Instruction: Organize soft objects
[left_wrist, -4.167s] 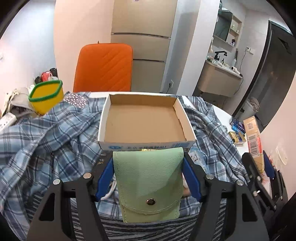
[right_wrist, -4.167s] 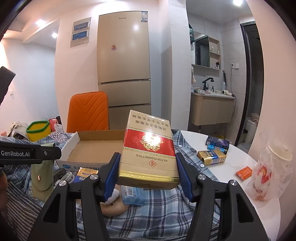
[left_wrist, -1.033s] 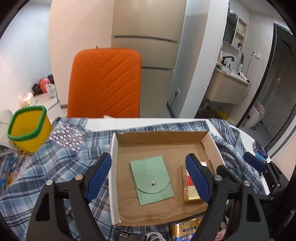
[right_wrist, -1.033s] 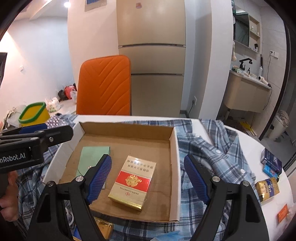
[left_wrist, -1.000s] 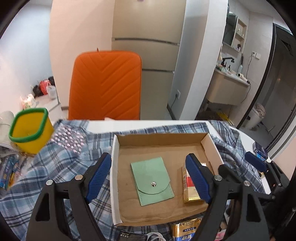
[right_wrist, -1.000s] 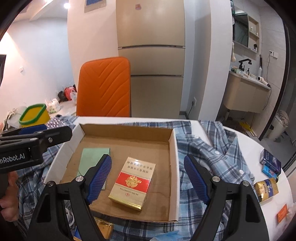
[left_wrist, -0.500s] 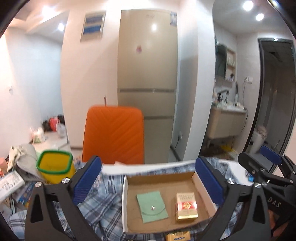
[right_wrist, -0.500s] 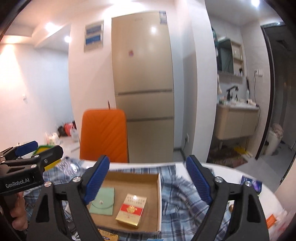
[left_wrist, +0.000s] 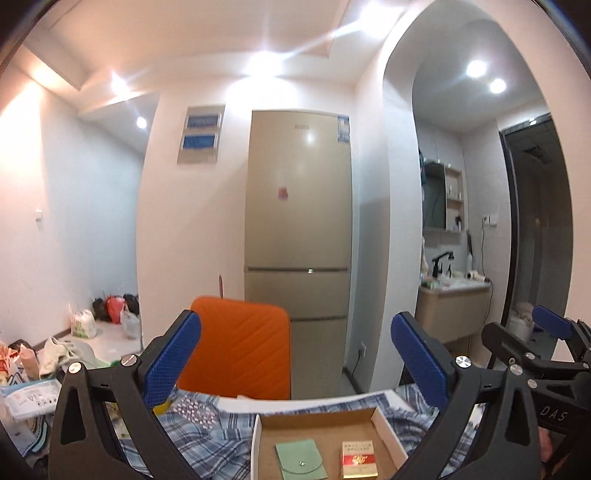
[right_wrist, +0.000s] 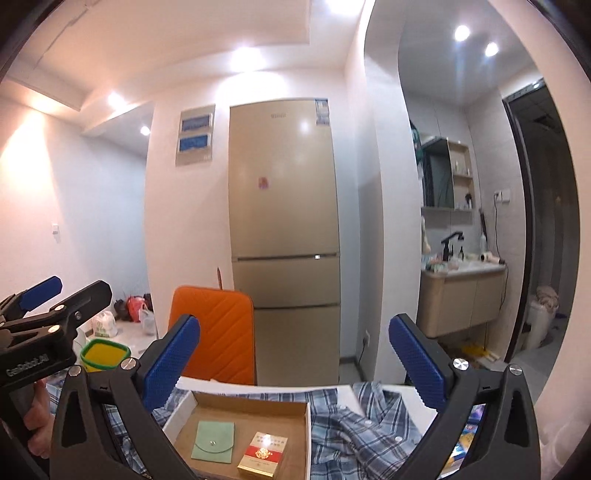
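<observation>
An open cardboard box (left_wrist: 314, 419) (right_wrist: 251, 400) sits on a blue plaid shirt (left_wrist: 207, 428) (right_wrist: 362, 424) at the bottom of both views. Inside it lie a pale green snap pouch (left_wrist: 301, 461) (right_wrist: 214, 445) on the left and a red and gold cigarette pack (left_wrist: 358, 461) (right_wrist: 263, 458) on the right. My left gripper (left_wrist: 295, 319) is open and empty, held level above and behind the box. My right gripper (right_wrist: 294, 321) is beside it, jaws opening, with nothing between them. Each gripper shows at the edge of the other's view.
An orange chair (left_wrist: 236, 347) (right_wrist: 218, 328) stands behind the table, with a tall beige fridge (left_wrist: 299, 258) behind it. A yellow cup with a green rim (right_wrist: 103, 352) is at the table's left. Small boxes lie at the right edge. A hand holds the left gripper.
Both grippers have risen and tipped up to level, so the box has dropped to the bottom of each view. Their jaws stand wider. Pouch and pack stay in the box.
</observation>
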